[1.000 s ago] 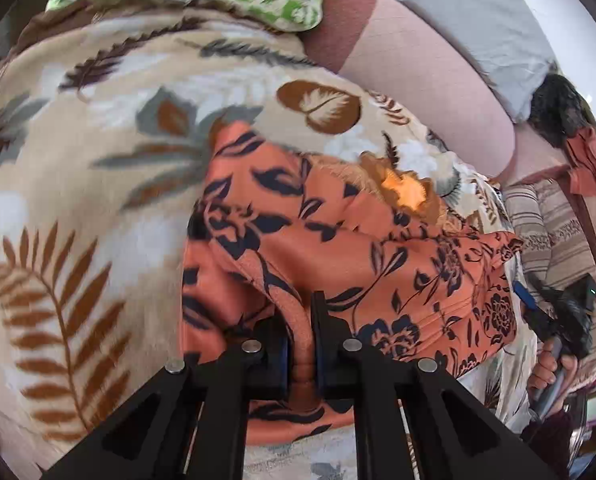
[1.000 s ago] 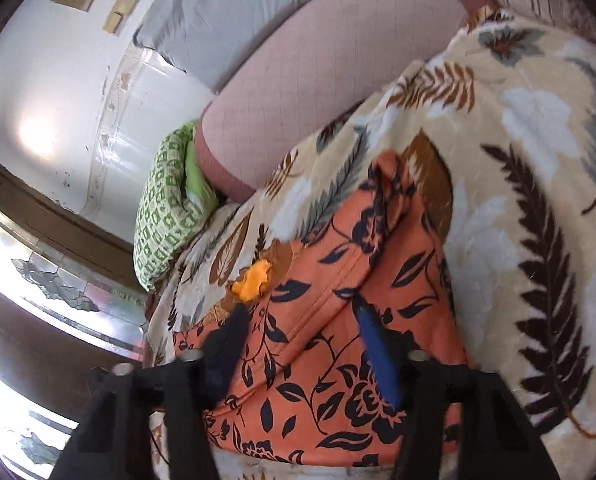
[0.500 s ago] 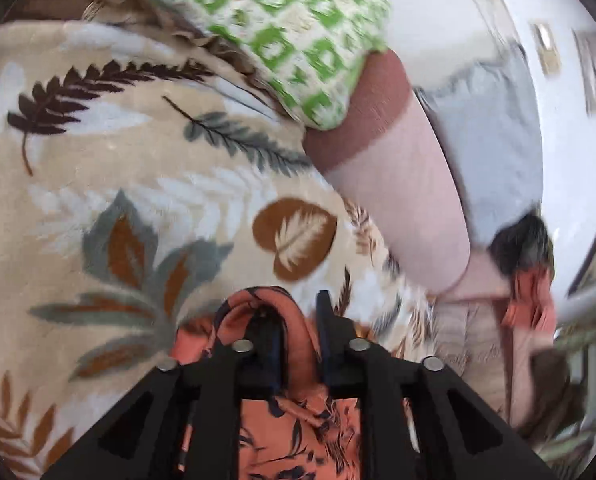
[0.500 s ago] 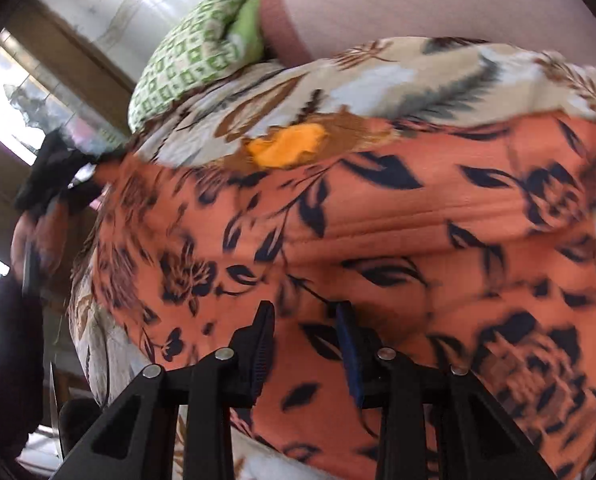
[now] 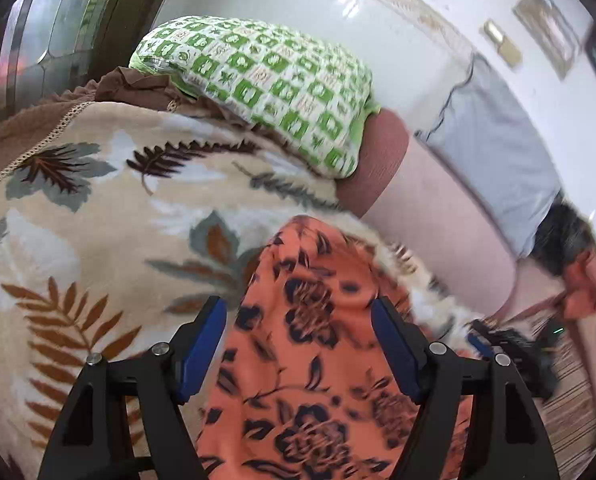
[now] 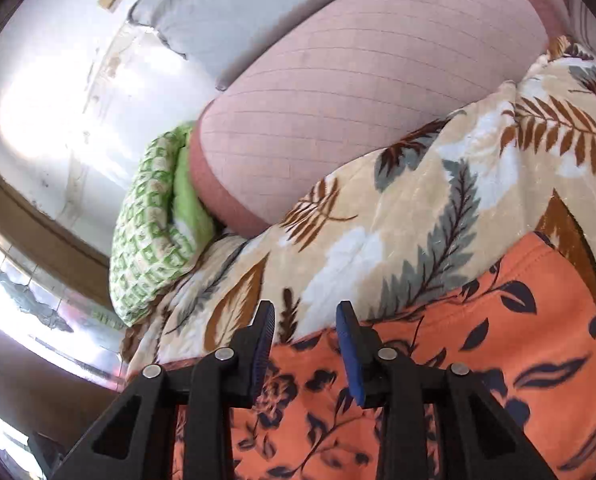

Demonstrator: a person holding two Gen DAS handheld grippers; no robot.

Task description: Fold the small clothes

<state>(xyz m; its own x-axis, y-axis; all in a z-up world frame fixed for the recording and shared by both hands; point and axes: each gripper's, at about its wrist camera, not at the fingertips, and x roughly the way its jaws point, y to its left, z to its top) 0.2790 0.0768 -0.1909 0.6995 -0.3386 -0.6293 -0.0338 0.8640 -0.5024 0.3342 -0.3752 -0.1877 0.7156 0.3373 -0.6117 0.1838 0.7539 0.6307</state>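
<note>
Orange garment (image 5: 318, 360) spread on leaf blanket (image 5: 78, 240). Left gripper (image 5: 298, 344) opening — cloth between pads, untouched. Right gripper (image 6: 305, 344) parted over garment edge — gripping nothing.

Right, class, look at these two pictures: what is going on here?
A person with a gripper in each hand is folding an orange flowered garment on a leaf-print blanket. The left gripper is opening, the cloth lying between its blue pads without being pinched. The right gripper hovers part-open over the garment's edge, gripping nothing. A green checked pillow lies behind.
</note>
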